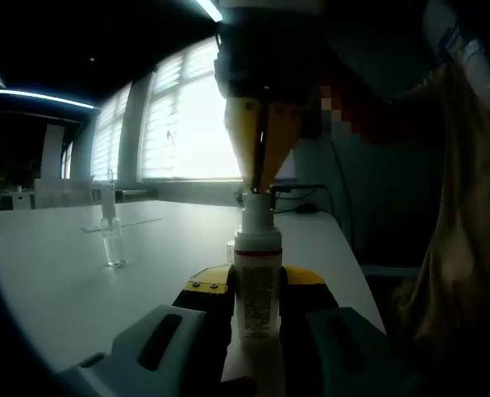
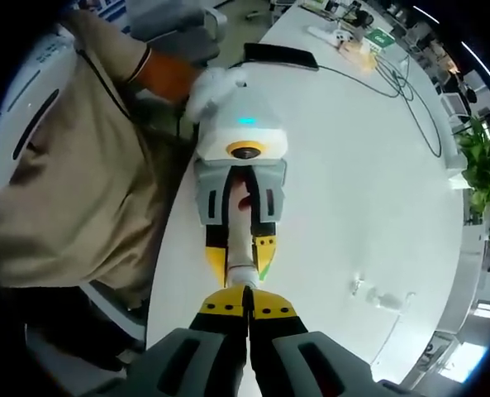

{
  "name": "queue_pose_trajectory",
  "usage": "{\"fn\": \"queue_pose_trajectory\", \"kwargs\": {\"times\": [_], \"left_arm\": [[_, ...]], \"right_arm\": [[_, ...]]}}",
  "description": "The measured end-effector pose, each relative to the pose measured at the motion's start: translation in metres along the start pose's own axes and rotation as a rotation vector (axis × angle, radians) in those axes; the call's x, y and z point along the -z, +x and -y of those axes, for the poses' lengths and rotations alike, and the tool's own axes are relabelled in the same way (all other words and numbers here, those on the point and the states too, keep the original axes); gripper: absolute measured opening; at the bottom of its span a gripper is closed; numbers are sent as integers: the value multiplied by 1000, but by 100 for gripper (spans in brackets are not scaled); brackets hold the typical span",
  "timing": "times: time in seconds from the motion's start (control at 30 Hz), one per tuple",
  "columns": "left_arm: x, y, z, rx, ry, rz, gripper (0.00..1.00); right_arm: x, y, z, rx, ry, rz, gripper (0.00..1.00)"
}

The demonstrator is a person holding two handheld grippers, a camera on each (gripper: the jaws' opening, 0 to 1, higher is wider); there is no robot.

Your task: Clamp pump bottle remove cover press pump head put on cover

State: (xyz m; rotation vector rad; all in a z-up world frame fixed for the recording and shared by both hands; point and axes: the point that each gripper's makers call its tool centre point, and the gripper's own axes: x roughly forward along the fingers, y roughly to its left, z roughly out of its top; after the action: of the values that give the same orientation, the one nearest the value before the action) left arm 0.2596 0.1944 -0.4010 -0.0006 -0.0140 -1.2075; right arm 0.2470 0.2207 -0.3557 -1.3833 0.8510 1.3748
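My left gripper [image 1: 257, 302] is clamped on the pump bottle [image 1: 256, 281], its jaws pressed against the body on either side while the base stands on the white table [image 1: 79, 273]. In the right gripper view the left gripper [image 2: 240, 260] shows from above, holding the bottle [image 2: 240, 248] near the table edge closest to my body.

My right gripper [image 2: 247, 310] comes down from overhead with its jaws drawn together, tips meeting at the top of the bottle; in the left gripper view its yellow fingertips [image 1: 261, 169] converge right at the pump head [image 1: 256, 213]. I cannot tell whether they pinch anything or merely bear down on it.

The clear cover [image 1: 112, 236] appears to be the small transparent piece standing well apart on the table to the far side, so I judge the pressing step to be in hand.

Risks: an off-centre push from narrow tips could slip off the head or tip the bottle within my clamp. Liquid may squirt onto the table. The cable [image 2: 377, 78] lies well clear.
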Motion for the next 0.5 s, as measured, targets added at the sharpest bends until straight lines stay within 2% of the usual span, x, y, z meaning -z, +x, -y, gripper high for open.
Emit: {"fn": "queue_pose_trajectory", "kwargs": {"times": [0.5], "left_arm": [[0,0,1,-1,2,-1,12]], "right_arm": [[-1,-2,1,30,3,45,0]]}}
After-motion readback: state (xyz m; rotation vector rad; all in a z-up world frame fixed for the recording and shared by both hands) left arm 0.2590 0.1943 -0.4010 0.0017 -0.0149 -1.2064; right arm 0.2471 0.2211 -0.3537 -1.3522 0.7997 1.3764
